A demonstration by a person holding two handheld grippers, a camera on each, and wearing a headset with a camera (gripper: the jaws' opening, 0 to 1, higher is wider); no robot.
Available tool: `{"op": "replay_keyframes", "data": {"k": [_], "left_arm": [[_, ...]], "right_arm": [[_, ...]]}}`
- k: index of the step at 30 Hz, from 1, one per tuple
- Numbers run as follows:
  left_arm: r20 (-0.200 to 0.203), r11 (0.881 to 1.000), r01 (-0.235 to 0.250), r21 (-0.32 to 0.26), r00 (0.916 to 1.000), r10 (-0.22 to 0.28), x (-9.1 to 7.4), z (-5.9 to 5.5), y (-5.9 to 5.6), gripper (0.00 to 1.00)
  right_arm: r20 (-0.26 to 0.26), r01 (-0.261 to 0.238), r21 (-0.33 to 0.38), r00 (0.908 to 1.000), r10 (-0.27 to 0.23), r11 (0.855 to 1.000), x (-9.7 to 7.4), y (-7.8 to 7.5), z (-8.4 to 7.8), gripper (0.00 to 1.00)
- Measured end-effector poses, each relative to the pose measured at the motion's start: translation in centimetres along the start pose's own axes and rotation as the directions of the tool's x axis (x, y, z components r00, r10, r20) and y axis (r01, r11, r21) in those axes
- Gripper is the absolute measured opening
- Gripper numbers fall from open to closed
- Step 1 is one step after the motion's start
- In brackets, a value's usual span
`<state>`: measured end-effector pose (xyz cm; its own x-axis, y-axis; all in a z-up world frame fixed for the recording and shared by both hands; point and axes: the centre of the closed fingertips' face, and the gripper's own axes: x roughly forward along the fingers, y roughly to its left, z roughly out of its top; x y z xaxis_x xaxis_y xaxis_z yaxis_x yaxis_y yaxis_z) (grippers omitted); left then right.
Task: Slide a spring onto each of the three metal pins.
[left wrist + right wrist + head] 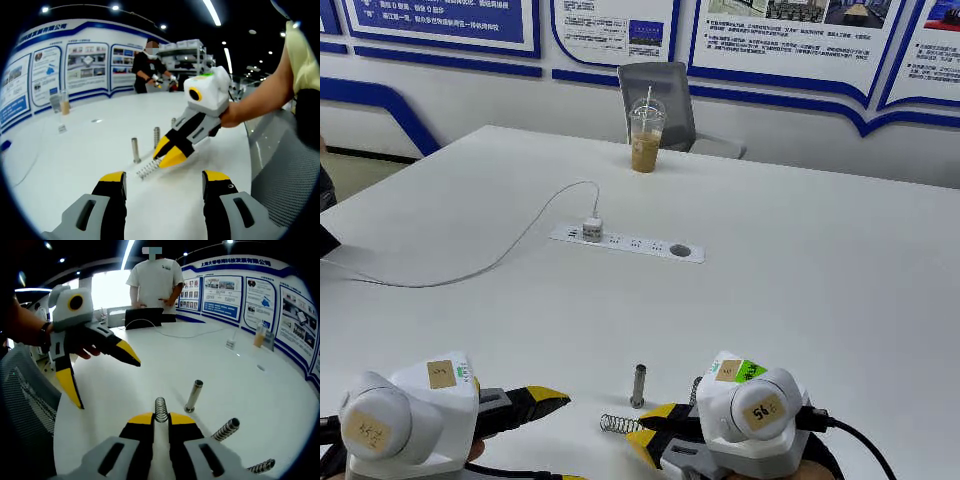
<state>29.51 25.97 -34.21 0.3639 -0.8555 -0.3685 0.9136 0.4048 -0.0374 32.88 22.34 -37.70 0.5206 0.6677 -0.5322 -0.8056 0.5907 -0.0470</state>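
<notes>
My right tongs (161, 417) pinch one end of a coiled wire spring (161, 410). Its long axis runs straight out past the tips, toward 9 o'clock in the head view, low over the white bench (800, 300). A bare steel pin (638, 385) stands upright near it. A second pin (225, 429), spring-wrapped, is half hidden behind those tongs in the head view. My left tongs (164, 175) gape, empty.

The white surface (800, 300) carries a power strip (628, 242) lying flat around its middle, with a white plug (592, 229) in it and a cable (470, 270) trailing toward the left edge. A plastic cup (646, 135) of brown drink stands near the far edge. Close to the near edge a bare metal pin (638, 385) stands upright, with a spring-covered pin (226, 429) and a second spring-covered pin (260, 467) near it.
</notes>
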Motion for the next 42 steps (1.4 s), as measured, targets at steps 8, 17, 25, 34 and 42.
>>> {"op": "replay_keyframes", "data": {"k": [8,17,25,34,42], "left_arm": [[0.001,1.0,0.003,0.002,1.0,-0.003,0.0,0.0,-0.1,0.63],[0.002,1.0,0.009,0.007,1.0,-0.009,0.2,0.1,-0.3,0.62],[0.006,1.0,0.013,0.01,0.9999,-0.013,0.4,0.2,-0.5,0.62],[0.012,1.0,0.008,0.009,0.9999,-0.009,0.2,0.2,-0.3,0.62],[0.016,1.0,0.007,0.01,0.9998,-0.007,0.2,0.4,-0.3,0.62]], "right_arm": [[-0.008,-0.006,-0.022,1.0,0.006,1.0,-0.9,0.4,0.8,0.12],[-0.017,-0.004,-0.027,0.9998,0.004,1.0,-2.0,0.3,1.4,0.12],[-0.012,0.003,-0.008,0.9999,-0.003,1.0,-2.8,0.0,2.2,0.12],[0.023,0.014,0.019,0.9996,-0.015,1.0,-3.9,-0.8,4.4,0.12],[0.063,0.029,0.021,0.9976,-0.03,0.999,-4.5,-1.5,6.5,0.12]]}}
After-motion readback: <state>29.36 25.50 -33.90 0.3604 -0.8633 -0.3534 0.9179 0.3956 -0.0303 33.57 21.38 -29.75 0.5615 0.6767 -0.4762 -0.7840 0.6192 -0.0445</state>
